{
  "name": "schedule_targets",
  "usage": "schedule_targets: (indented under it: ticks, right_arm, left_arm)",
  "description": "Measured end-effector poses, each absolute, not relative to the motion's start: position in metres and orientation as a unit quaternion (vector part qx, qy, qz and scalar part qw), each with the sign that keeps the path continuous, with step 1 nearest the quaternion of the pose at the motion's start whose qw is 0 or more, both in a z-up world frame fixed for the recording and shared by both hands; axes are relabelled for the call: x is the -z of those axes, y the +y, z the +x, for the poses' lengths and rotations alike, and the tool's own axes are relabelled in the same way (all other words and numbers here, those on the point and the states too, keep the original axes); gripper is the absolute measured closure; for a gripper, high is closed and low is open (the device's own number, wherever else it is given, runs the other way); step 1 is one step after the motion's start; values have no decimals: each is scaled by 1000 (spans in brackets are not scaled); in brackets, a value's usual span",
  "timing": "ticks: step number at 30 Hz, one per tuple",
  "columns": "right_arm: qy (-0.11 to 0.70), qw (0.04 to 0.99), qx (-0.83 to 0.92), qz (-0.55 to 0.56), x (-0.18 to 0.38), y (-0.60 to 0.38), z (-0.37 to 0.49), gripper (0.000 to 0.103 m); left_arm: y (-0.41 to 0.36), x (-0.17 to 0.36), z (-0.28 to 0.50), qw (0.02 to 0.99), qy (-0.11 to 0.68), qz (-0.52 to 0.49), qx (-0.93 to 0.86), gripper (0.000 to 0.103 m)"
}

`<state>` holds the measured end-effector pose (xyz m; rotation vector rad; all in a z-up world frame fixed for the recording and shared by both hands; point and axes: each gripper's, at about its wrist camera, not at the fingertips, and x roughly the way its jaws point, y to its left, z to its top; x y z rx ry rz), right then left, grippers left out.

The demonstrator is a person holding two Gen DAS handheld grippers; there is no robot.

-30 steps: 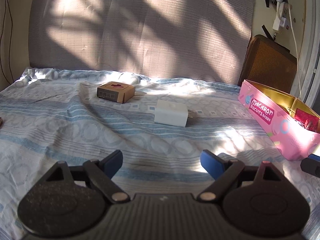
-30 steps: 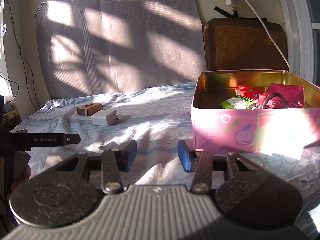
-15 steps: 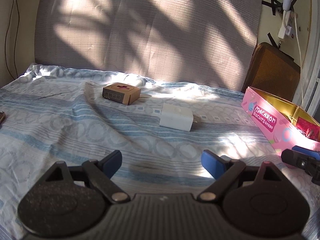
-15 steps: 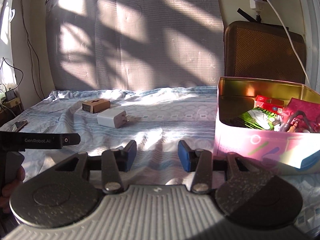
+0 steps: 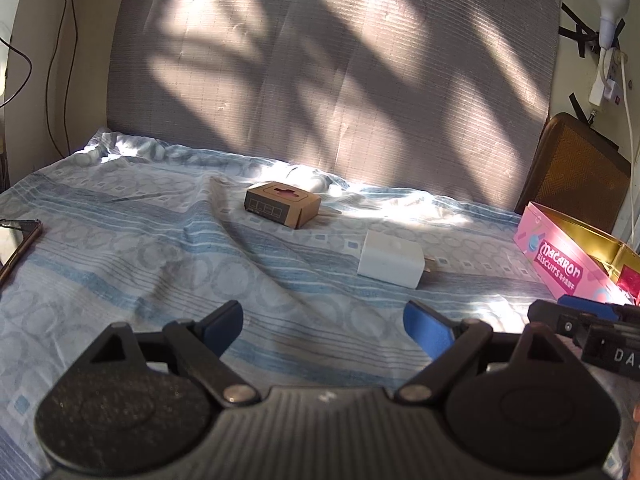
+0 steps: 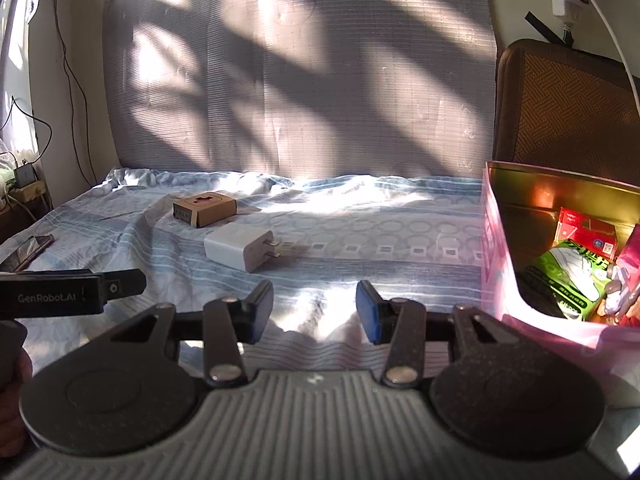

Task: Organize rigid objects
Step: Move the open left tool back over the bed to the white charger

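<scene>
A white plug adapter (image 5: 390, 263) lies on the blue patterned bedsheet (image 5: 160, 264), prongs to the right; it also shows in the right wrist view (image 6: 240, 249). A small brown cardboard box (image 5: 283, 204) sits behind it, also in the right wrist view (image 6: 205, 209). A pink macaron tin (image 5: 560, 264) stands at the right, open, holding several packets (image 6: 576, 272). My left gripper (image 5: 323, 326) is open and empty, short of the adapter. My right gripper (image 6: 315, 307) is open and empty, just in front of the adapter and left of the tin (image 6: 500, 240).
A phone (image 5: 16, 240) lies at the sheet's left edge. A grey headboard (image 5: 320, 72) stands behind the bed. A brown woven chair back (image 6: 560, 108) and hanging cables are at the right. The other gripper's body shows at the frame edges (image 6: 60, 298).
Both grippers have shifted left over the bed and come closer to the adapter and the box. The tin has slid toward the right edge of both views. Jaws stay open.
</scene>
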<state>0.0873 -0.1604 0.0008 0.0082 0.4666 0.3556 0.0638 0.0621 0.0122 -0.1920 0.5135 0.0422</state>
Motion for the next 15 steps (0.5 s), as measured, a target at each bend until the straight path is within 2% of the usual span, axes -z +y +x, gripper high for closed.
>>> schedule_targets:
  ticks: [9,15]
  right_arm:
    - [252,946,-202,-19,3,-137,115,55]
    - [270,935,-231,6,1,-114,145,54]
  left_arm:
    - [71,-12,65,959,255,-118,-34,12]
    - [74,-11,66,958,257,-124,-35,12]
